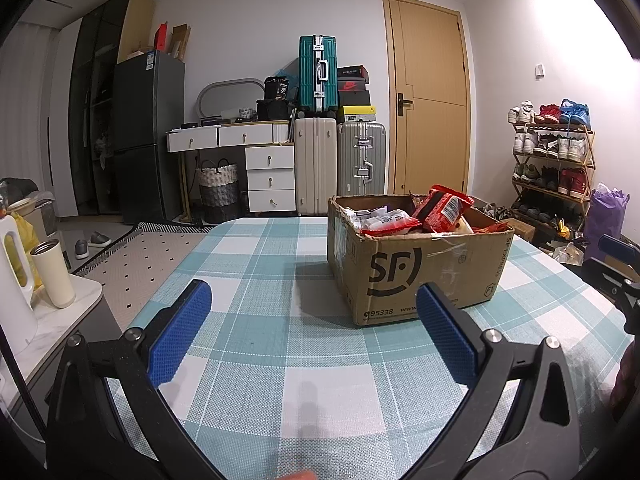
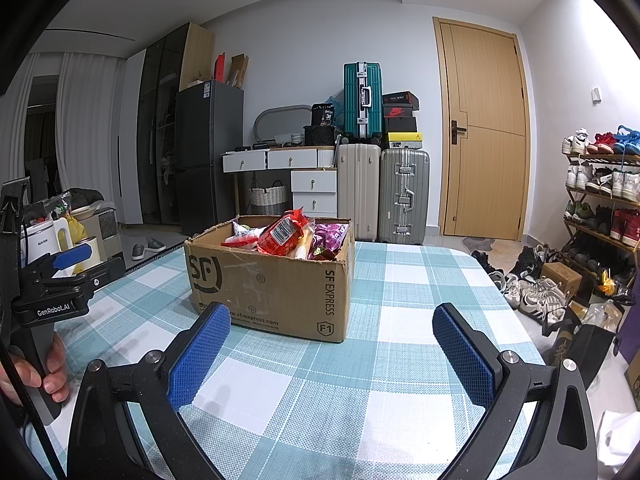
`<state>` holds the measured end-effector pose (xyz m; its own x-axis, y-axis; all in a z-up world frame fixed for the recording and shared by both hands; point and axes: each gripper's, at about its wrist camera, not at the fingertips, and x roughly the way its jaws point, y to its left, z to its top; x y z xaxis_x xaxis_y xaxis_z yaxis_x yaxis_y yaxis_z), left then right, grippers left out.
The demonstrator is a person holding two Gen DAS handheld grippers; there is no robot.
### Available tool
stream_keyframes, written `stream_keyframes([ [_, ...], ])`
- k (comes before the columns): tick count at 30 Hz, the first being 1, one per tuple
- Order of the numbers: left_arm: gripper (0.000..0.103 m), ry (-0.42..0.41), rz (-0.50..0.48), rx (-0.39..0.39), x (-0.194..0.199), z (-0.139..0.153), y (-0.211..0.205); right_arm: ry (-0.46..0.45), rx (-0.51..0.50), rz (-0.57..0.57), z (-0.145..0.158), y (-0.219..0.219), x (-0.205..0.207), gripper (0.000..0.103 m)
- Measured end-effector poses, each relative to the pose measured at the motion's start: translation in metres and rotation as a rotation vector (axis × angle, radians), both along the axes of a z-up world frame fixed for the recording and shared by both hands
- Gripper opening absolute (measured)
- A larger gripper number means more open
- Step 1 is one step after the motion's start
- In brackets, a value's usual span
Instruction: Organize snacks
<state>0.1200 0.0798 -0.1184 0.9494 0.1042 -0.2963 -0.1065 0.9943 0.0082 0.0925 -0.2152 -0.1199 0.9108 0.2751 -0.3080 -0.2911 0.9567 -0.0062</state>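
Note:
A brown cardboard box [image 1: 424,264] [image 2: 276,284] printed "SF" stands on the checked tablecloth, filled with snack packets. A red packet [image 1: 442,206] [image 2: 282,232] sticks up highest; white packets and a purple one [image 2: 330,236] lie beside it. My left gripper [image 1: 312,300] hovers open over the cloth, short of the box and to its left, with nothing between its blue pads. My right gripper [image 2: 332,332] is open too, with the box's near corner just ahead between its fingers. The left gripper's body [image 2: 60,280] shows at the right wrist view's left edge, held by a hand [image 2: 36,372].
The table [image 1: 256,248] [image 2: 408,280] ends at a rounded far edge. A white kettle [image 1: 12,276] and cream tumbler [image 1: 54,274] stand on a side surface to the left. Suitcases [image 2: 384,188], a shoe rack [image 2: 604,200] and loose shoes [image 2: 532,288] sit beyond.

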Motion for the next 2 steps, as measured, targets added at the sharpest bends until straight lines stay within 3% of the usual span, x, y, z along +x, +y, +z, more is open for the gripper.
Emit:
stream_keyframes([
  [2,0.102,0.0,0.0,-0.003,0.0006,-0.0007,0.0018,0.0,0.0,0.0,0.0003,-0.0003,-0.0003,0.103],
])
